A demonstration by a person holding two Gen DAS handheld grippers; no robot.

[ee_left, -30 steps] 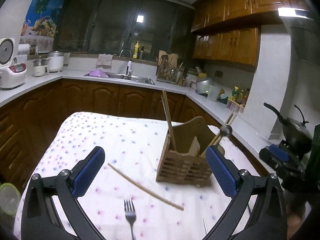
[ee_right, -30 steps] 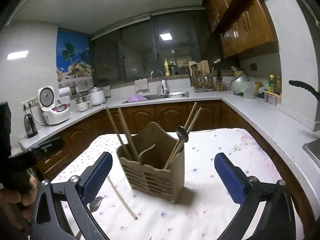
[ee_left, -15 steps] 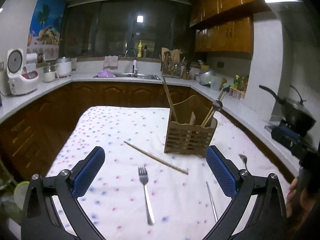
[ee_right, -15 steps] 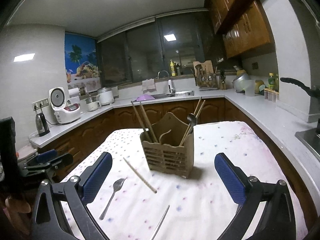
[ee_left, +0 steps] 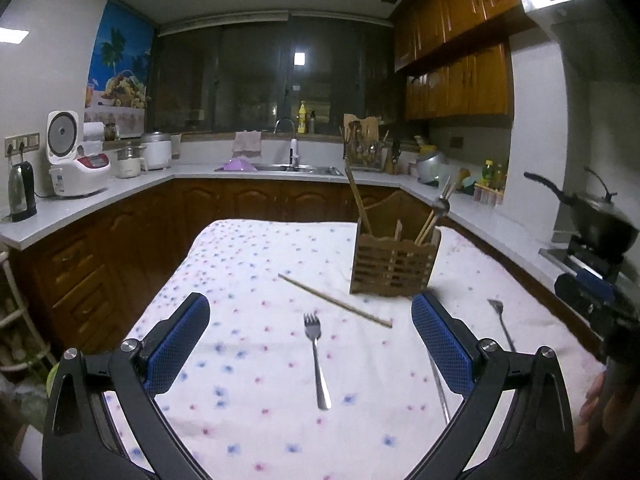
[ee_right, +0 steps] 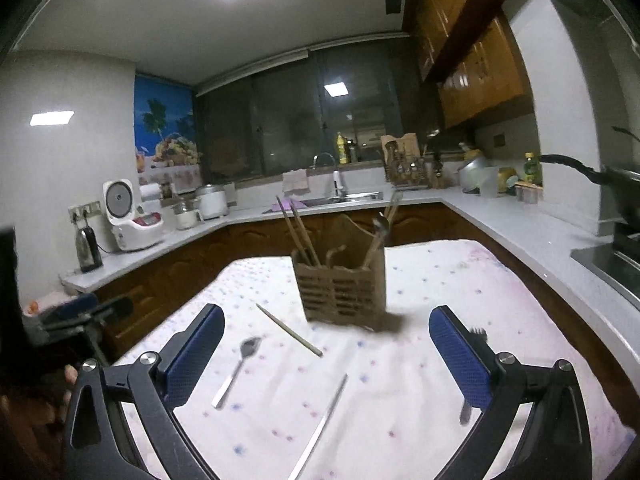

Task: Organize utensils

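A slatted wooden utensil holder (ee_left: 394,268) (ee_right: 340,292) stands on the dotted white tablecloth, with wooden chopsticks and a metal spoon upright in it. In front of it lie a loose wooden chopstick (ee_left: 334,300) (ee_right: 290,330), a steel fork (ee_left: 316,360) (ee_right: 236,372), a thin metal stick (ee_right: 320,424) (ee_left: 438,384) and a second fork (ee_left: 500,320), which is partly hidden behind a finger in the right wrist view. My left gripper (ee_left: 310,344) hangs open above the fork, holding nothing. My right gripper (ee_right: 326,356) is open and empty over the thin metal stick.
The tablecloth (ee_left: 248,264) ends at wooden cabinets on the left. A countertop (ee_left: 120,188) runs round the room with a rice cooker (ee_left: 72,160), a sink and a wok (ee_left: 600,224) on a stove at the right. A person's hand (ee_left: 596,396) shows at the right edge.
Both grippers have drawn back from the holder, which now looks smaller and farther. More of the cloth and the loose utensils has come into view. Both stay open.
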